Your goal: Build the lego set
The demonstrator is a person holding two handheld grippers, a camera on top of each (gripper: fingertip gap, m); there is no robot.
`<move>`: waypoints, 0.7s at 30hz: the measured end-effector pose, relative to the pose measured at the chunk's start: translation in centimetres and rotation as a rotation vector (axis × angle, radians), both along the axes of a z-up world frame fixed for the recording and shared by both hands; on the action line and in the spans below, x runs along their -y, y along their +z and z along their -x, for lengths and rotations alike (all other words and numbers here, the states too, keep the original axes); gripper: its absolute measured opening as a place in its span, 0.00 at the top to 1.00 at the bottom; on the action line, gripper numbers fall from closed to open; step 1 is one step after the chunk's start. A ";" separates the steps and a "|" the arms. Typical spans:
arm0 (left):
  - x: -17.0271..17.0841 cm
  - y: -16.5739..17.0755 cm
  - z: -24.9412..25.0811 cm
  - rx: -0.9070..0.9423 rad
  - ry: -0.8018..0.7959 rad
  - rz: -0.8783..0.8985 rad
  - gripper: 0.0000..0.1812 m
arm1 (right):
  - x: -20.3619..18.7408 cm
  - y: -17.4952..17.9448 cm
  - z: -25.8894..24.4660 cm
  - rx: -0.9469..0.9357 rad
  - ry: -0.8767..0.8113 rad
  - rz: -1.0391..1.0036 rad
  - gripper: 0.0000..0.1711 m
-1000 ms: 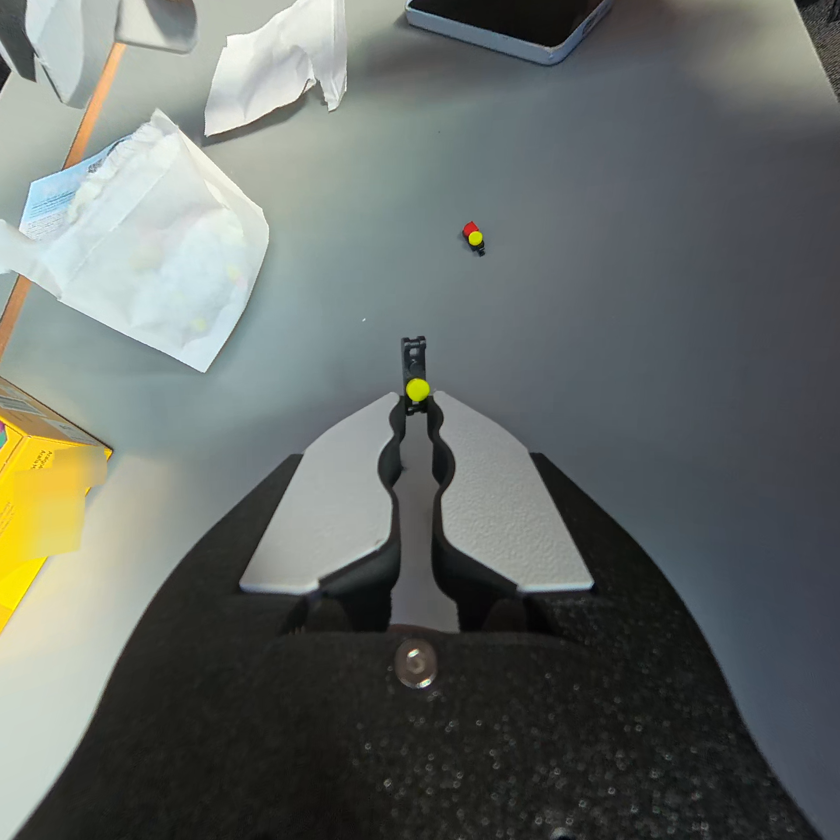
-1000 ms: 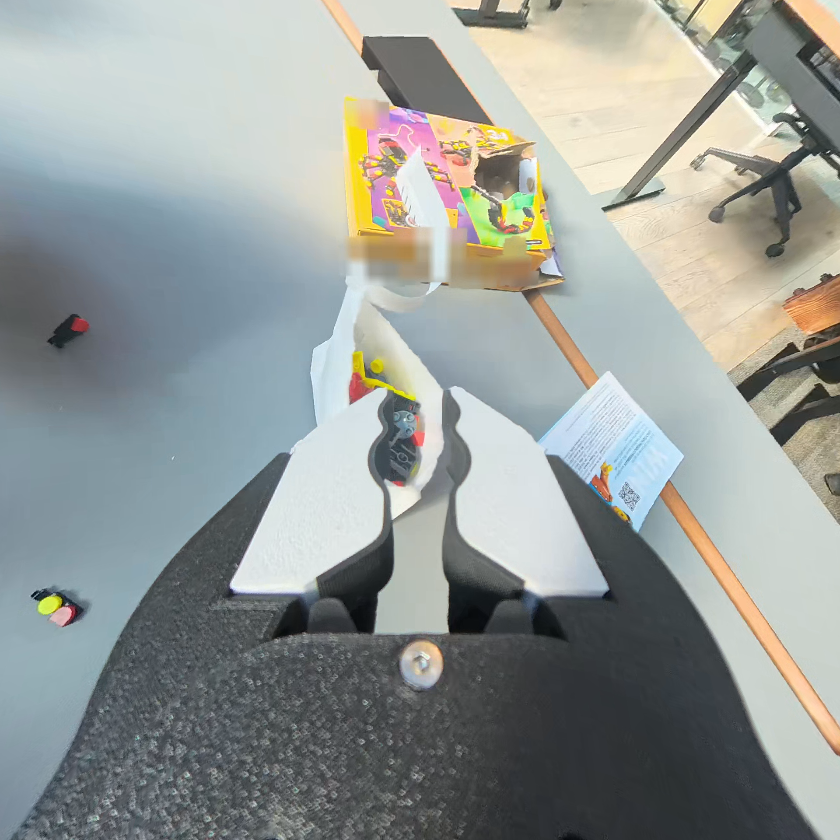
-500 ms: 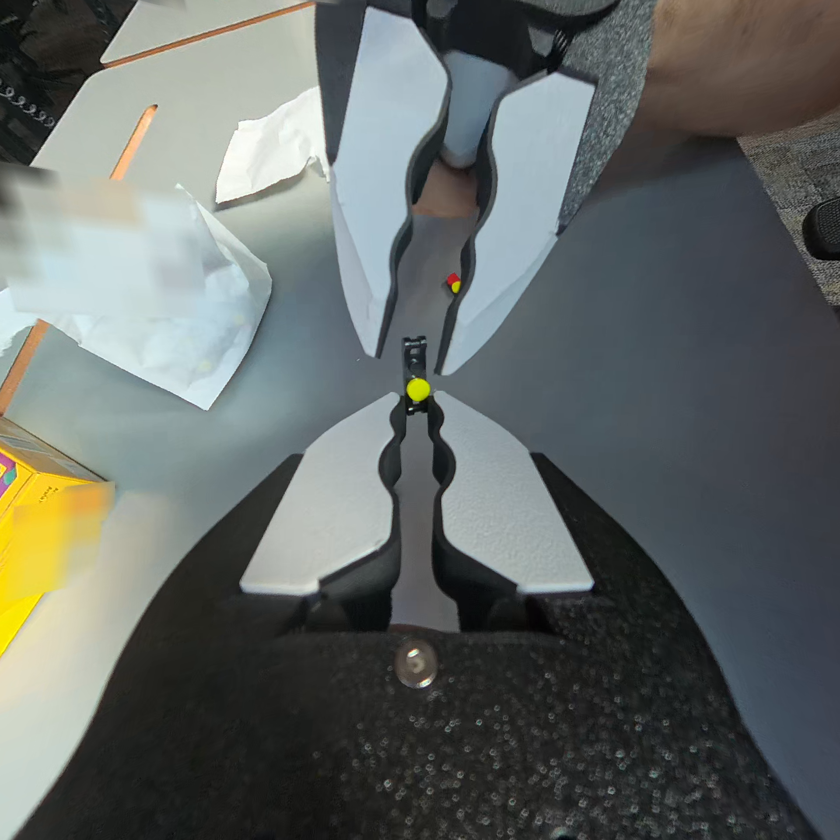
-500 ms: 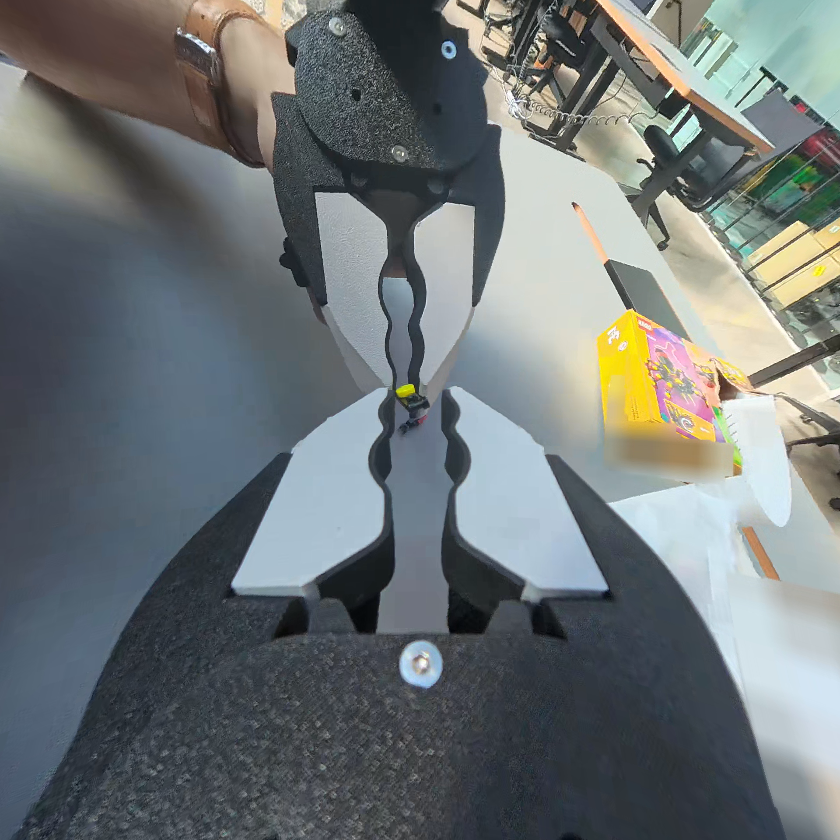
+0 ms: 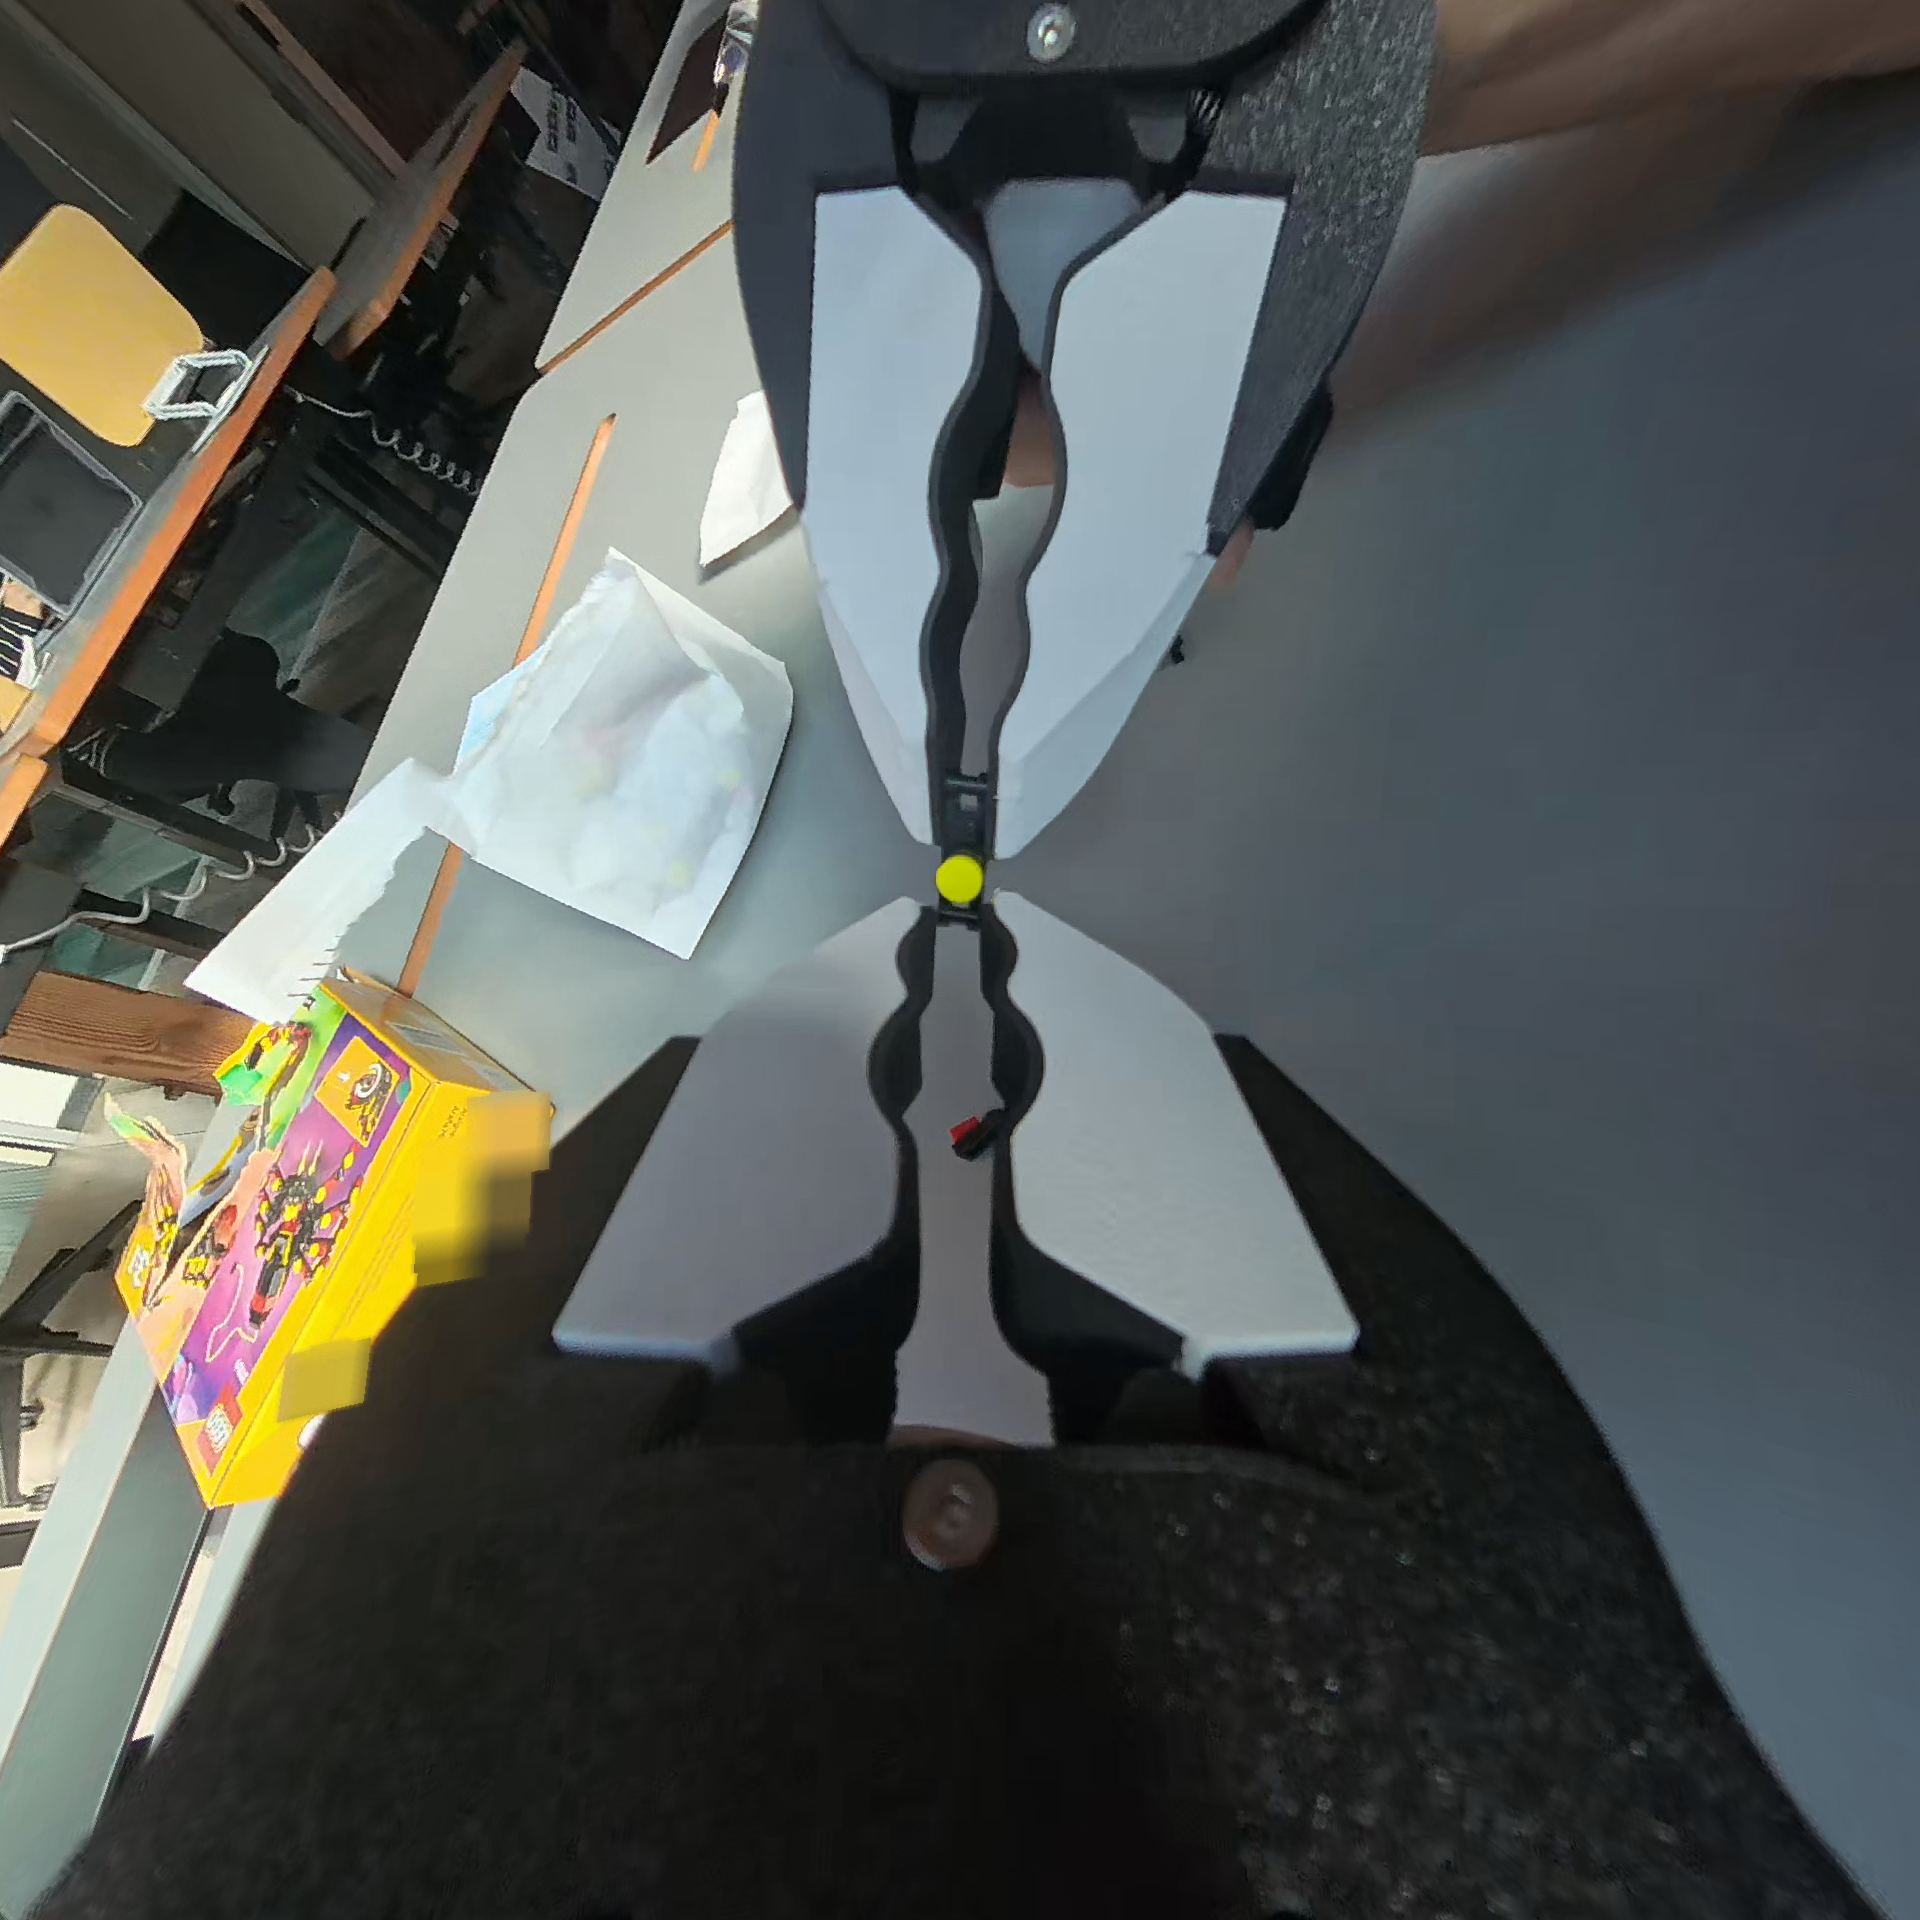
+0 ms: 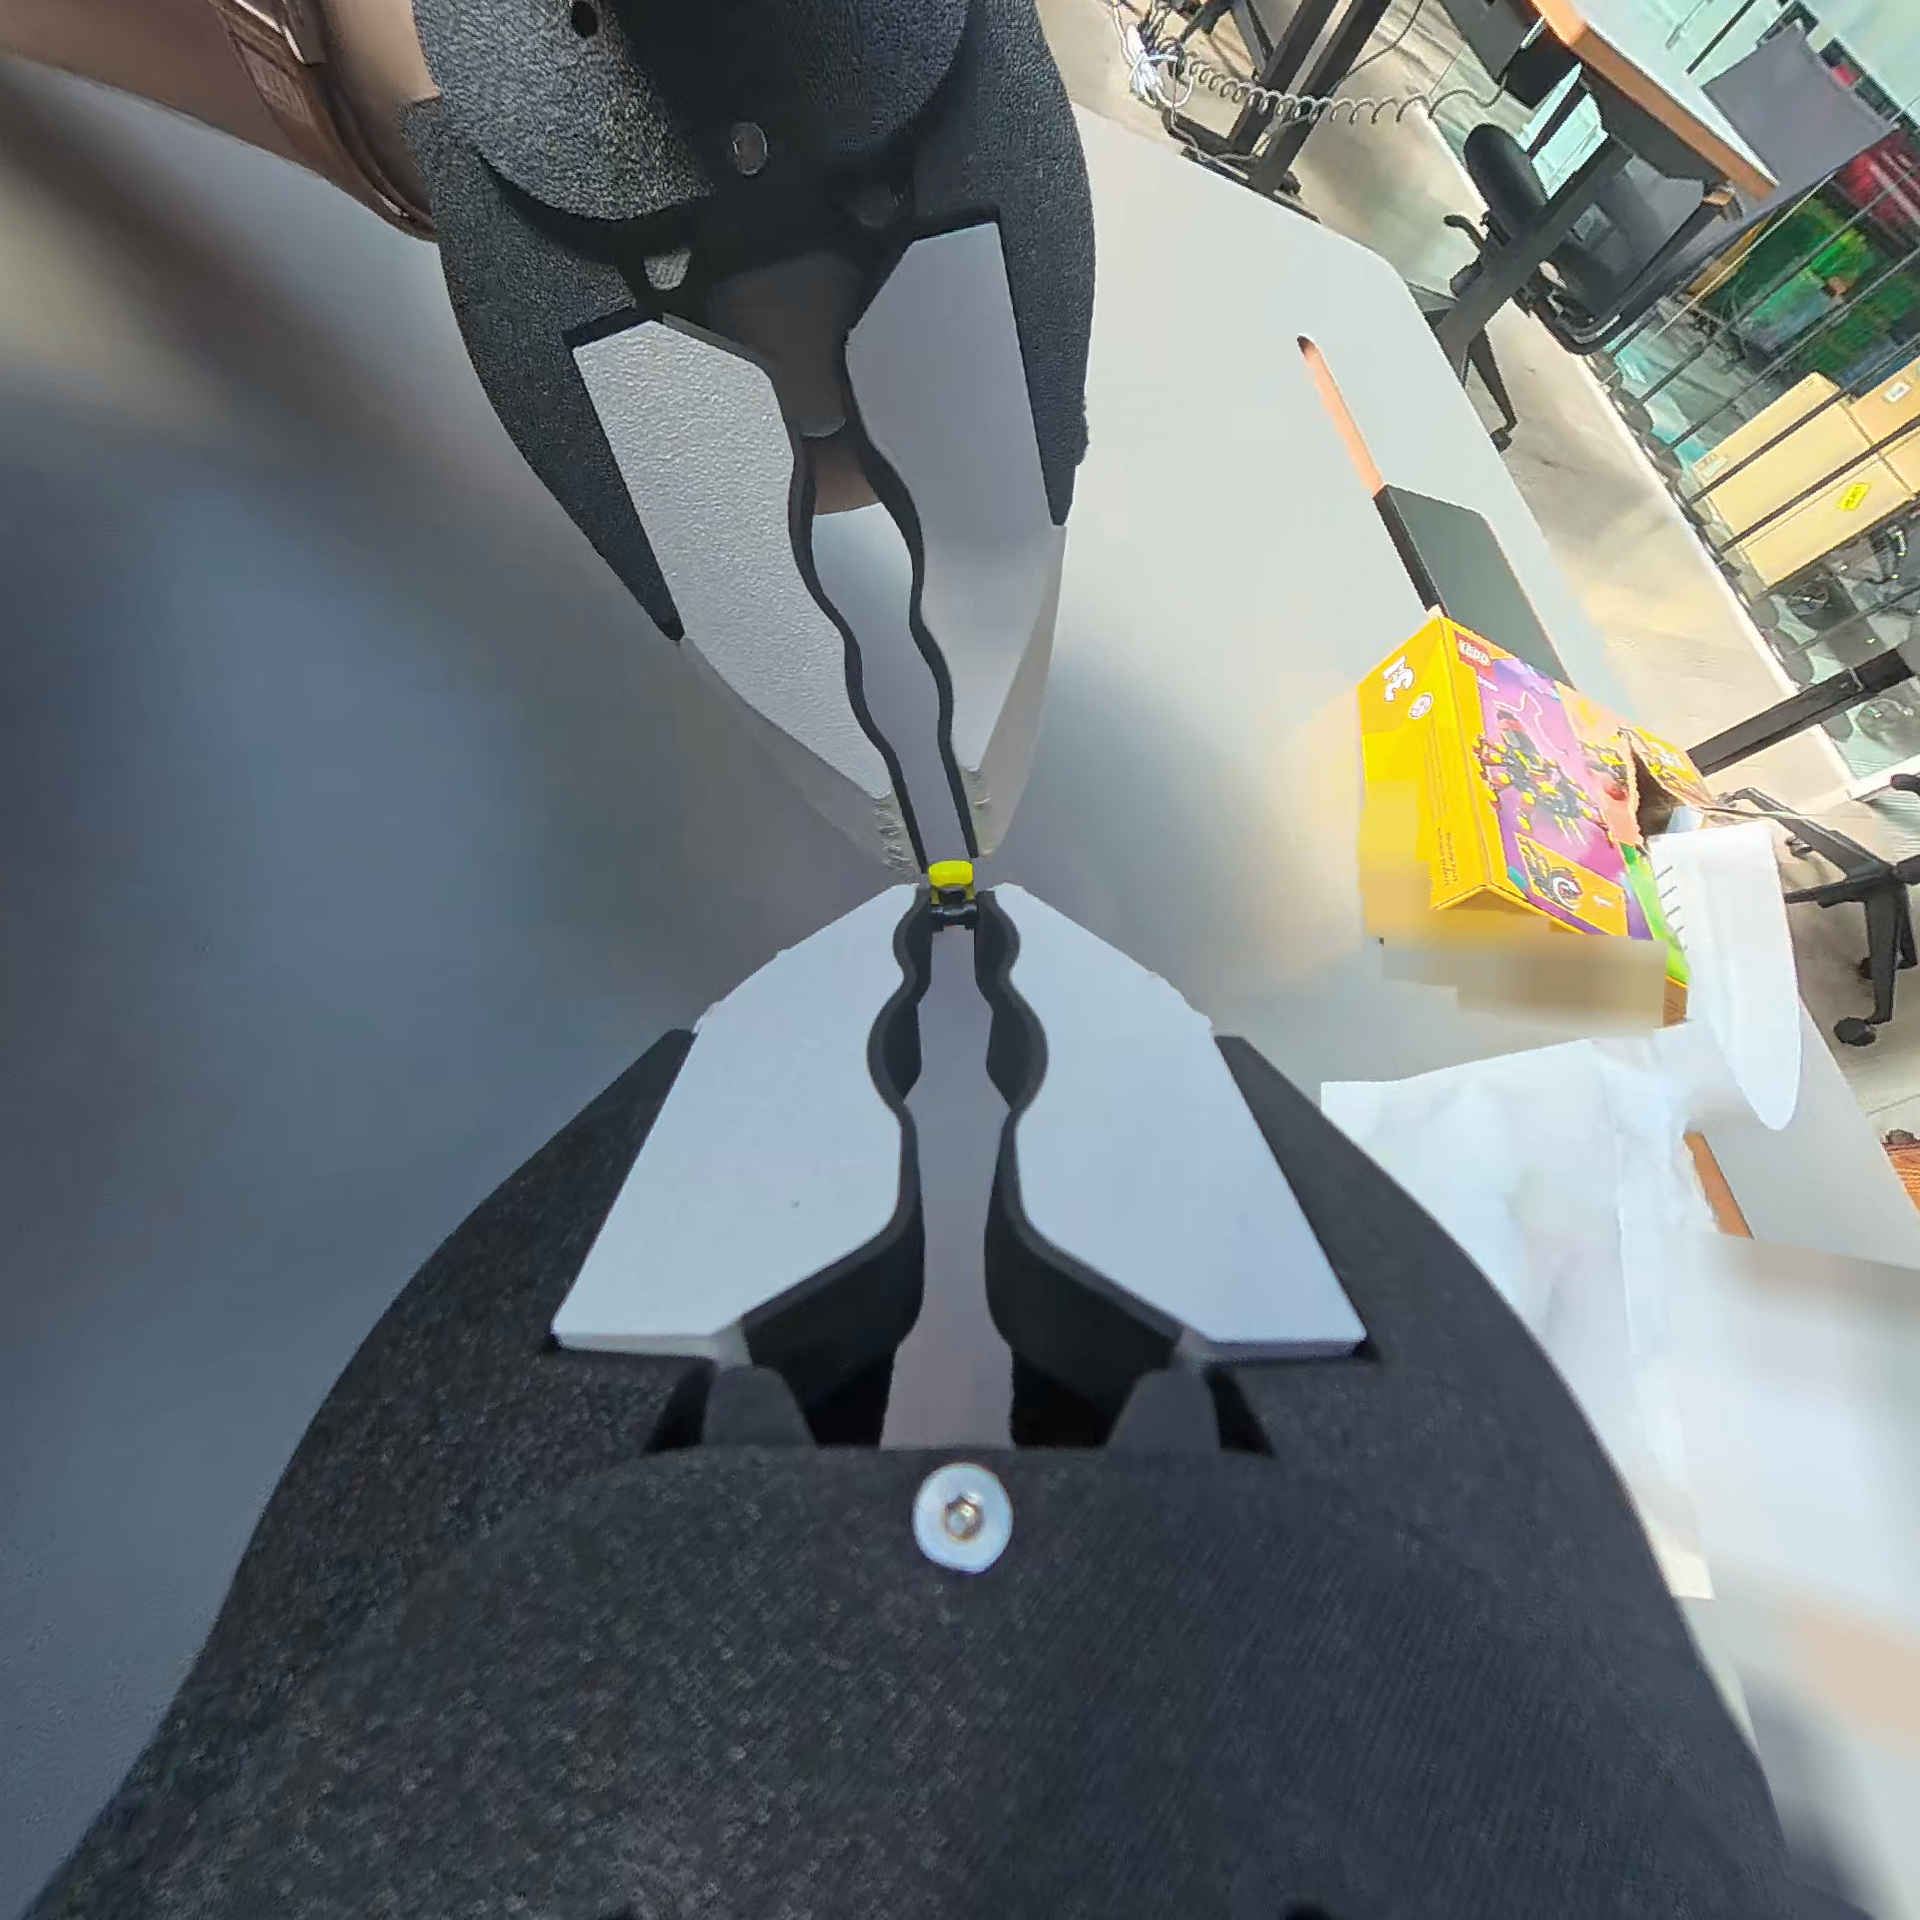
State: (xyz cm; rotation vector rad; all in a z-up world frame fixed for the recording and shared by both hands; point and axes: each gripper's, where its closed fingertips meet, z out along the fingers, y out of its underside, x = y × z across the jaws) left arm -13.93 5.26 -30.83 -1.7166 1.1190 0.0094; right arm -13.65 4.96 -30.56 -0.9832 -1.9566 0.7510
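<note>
We hold both grippers tip to tip above the grey table (image 5: 1558, 831). Our left gripper (image 5: 958, 914) has its jaws clenched on one end of a small black lego piece (image 5: 962, 821) with a yellow stud. Our right gripper (image 6: 952, 914) pinches the other end of that piece. The yellow lego box (image 6: 1496, 790) lies on the table to the right of the piece in the right wrist view, beside white paper bags (image 6: 1558, 1195).

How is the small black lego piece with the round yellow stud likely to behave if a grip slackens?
The small black lego piece with the round yellow stud looks rigid and probably very light. Pinched only at the tips of the left gripper and right gripper, it could easily pivot or drop.
</note>
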 end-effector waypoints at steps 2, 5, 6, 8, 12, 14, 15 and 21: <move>0.0 -0.2 -0.1 -0.014 -0.008 0.012 0.96 | 0.1 -0.3 0.0 0.012 0.002 -0.023 0.96; 0.1 -0.6 -0.3 -0.017 -0.028 0.031 0.95 | 0.4 -0.4 0.0 0.017 0.019 -0.034 0.96; 0.1 -0.7 -0.4 -0.019 -0.033 0.033 0.96 | 0.4 -0.4 0.0 0.018 0.021 -0.039 0.96; 0.2 -0.8 -0.5 -0.023 -0.042 0.041 0.96 | 0.5 -0.6 0.0 0.029 0.025 -0.047 0.96; 0.1 -0.8 -0.5 -0.039 -0.034 0.029 0.96 | 0.4 -0.8 0.1 0.034 0.020 -0.048 0.95; 0.2 -0.8 -0.5 -0.041 -0.032 0.023 0.96 | 0.3 -0.9 0.1 0.043 0.014 -0.059 0.96; 0.2 -0.8 -0.5 -0.042 -0.033 0.022 0.96 | 0.3 -1.0 0.1 0.045 0.014 -0.065 0.96; 0.3 -0.8 -0.6 -0.048 -0.037 0.019 0.96 | 0.4 -1.1 0.1 0.050 0.018 -0.062 0.95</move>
